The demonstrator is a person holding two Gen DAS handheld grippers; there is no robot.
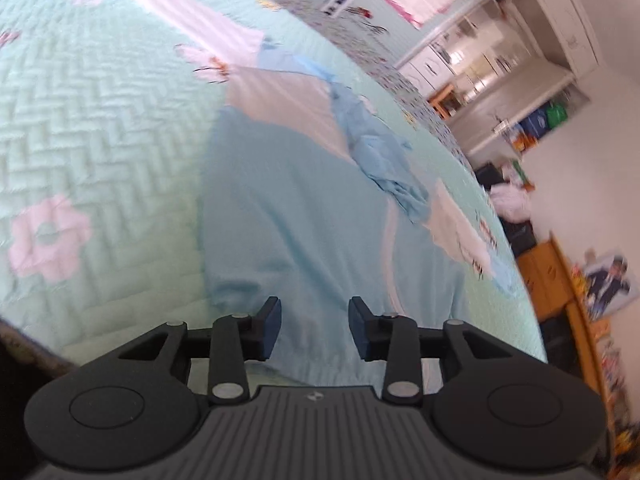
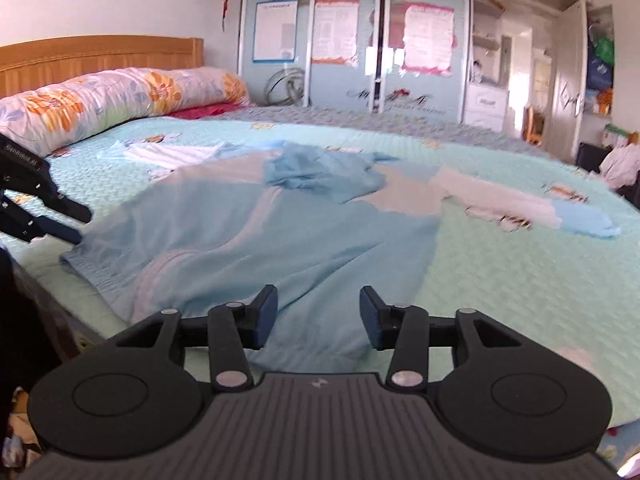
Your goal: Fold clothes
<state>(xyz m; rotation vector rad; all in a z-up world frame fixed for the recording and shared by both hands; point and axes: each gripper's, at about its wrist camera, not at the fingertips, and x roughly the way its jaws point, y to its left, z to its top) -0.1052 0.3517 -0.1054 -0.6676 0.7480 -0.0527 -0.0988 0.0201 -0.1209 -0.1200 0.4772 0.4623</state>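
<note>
1. Both tongs stood apart, empty: left gripper (image 1: 314, 328), right gripper (image 2: 318, 317).
2. The blue garment (image 2: 256, 236) lay spread, hood bunched, mid-frame on the quilted bed (image 2: 520, 280).
3. A good grip would likely take each hem corner squarely.

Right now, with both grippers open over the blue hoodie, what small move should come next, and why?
Probably lower the right gripper onto the hoodie's near hem and close. Both it and the left gripper are open and empty, and the garment lies spread, unfolded, on the quilt.

garment (image 2: 248, 232) flat on the bed (image 2: 520, 280), pillow (image 2: 120, 96) behind it, wardrobe (image 2: 352, 32) beyond
</note>
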